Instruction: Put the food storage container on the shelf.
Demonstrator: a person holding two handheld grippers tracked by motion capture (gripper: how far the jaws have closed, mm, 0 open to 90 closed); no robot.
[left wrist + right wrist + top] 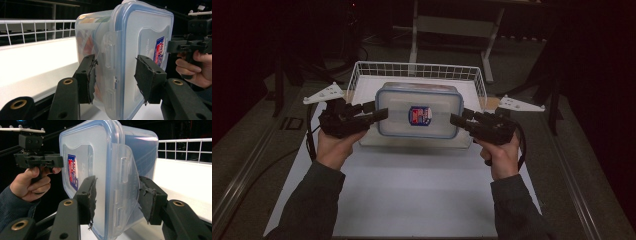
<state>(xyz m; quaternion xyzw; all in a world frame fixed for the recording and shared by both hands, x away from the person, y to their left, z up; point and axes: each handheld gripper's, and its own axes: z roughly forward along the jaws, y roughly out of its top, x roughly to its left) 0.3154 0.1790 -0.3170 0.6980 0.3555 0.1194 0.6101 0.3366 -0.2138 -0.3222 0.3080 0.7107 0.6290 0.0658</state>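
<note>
Both tongs are at work on the same thing: the left gripper [379,114] comes in at the left end of the plastic box [419,116], the right gripper [455,120] at the right end. From the high view the box sits on the white table [412,200] toward its far edge, just in front of the wire basket [417,70], or partly in its open front; I cannot tell which.

Now the jaws. In the left gripper view they stand wide, one on each side of the left latch [110,55], pads near the box but not pressing. In the right gripper view it is the same picture: jaws spread around the right latch [125,177], which already flares out from the wall. Neither one grips anything yet.

My read is that the latches are the step in hand. To do it well, catch only the flap, low at its free edge, not the blue-rimmed lid [147,37] and wall together; a bite on both would just clamp the box closed. Work one end at a time and let the other gripper brace the box, since it will likely slide on the smooth table.

Small detail: the sticker [419,115] on the lid faces up, so the box sits level.
</note>
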